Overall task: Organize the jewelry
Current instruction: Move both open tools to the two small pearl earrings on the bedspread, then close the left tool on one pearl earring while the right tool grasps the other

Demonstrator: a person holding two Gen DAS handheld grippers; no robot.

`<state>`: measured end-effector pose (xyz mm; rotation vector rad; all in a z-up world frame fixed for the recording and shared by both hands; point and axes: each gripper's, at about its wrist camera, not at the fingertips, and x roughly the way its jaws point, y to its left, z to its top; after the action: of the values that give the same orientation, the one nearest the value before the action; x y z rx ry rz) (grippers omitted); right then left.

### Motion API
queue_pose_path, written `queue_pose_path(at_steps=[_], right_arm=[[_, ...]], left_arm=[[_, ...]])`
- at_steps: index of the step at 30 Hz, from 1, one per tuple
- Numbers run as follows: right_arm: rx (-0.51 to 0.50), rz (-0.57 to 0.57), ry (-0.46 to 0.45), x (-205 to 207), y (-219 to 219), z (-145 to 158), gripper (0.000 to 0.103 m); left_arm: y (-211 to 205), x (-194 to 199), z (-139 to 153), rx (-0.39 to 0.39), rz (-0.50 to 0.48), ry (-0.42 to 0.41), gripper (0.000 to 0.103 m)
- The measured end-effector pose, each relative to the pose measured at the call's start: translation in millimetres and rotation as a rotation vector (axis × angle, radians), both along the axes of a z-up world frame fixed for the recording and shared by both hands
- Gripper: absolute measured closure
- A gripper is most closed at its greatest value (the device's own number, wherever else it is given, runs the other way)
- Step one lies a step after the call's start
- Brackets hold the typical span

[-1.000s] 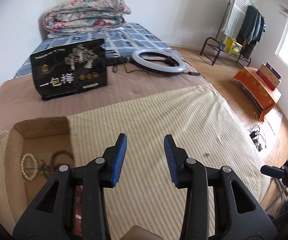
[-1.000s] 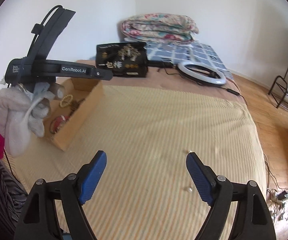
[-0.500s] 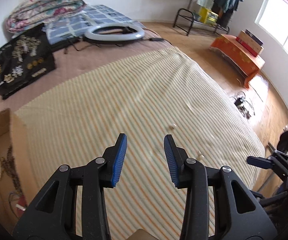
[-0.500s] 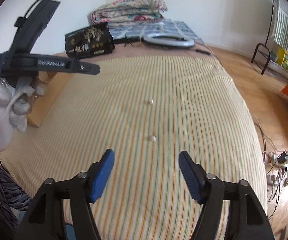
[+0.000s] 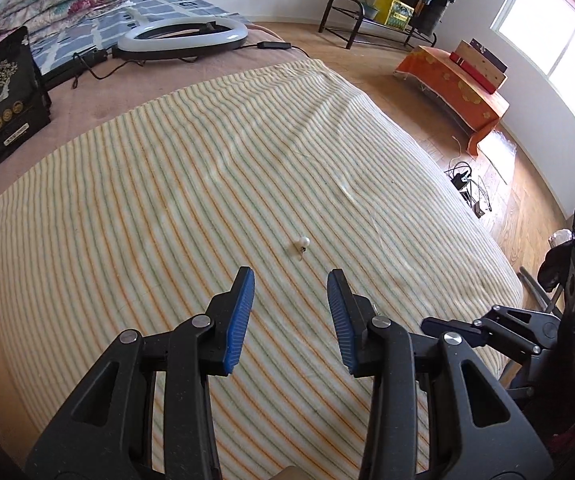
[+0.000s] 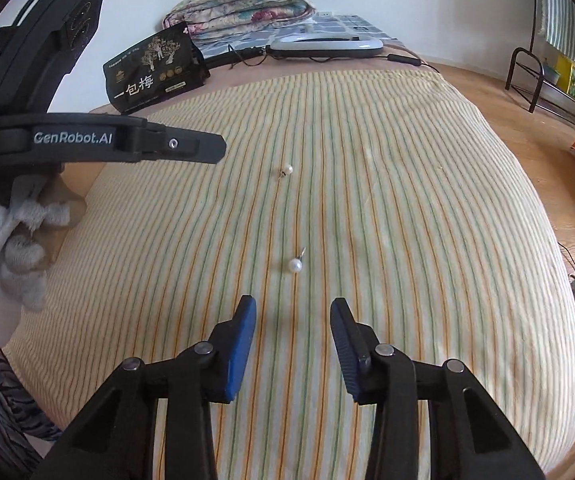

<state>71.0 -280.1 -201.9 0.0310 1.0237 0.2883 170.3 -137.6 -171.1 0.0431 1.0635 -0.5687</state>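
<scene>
On the striped blanket [image 6: 367, 208] everything takes its place from the near pearl earring [image 6: 295, 265], which lies loose on the cloth. To its left, a gloved hand [image 6: 3, 248] holds the left gripper [image 5: 290, 280], jaws part-spread with nothing between them — in its own view it points at the far pearl earring [image 5: 302, 243], which lies beyond the near one. Just short of the near earring hovers the right gripper [image 6: 292, 309], jaws closing on empty air, pads clear of the pearl. Well beyond it stand a black bag [image 6: 155, 72] and a ring light [image 6: 327, 45].
</scene>
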Motion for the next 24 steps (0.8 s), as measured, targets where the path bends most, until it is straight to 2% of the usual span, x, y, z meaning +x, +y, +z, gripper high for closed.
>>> queue_pose_path(at_steps=[7,11,15,18,20,24], right_arm=[[-0.04,0.027,-0.006,16,13,-12,0.069],[-0.066,0.023,-0.011,22,14,-14,0.078],[-0.081,0.022,-0.011,25,10,-16,0.09],[-0.088,0.024,-0.012,25,8,-16,0.094],[-0.092,0.027,-0.011,25,7,-16,0.096],[-0.086,0.025,-0.006,26,6,-16,0.096]], left_arm=[[-15,5,-15,0.022,-0.025,0.017,0.065],[-20,8,-18,0.02,-0.036,0.016,0.071],[-26,13,-21,0.014,-0.04,0.013,0.071],[-33,17,-26,0.02,-0.048,0.017,0.071],[-35,20,-30,0.025,-0.047,0.02,0.077],[-39,26,-40,0.032,-0.035,0.028,0.078]])
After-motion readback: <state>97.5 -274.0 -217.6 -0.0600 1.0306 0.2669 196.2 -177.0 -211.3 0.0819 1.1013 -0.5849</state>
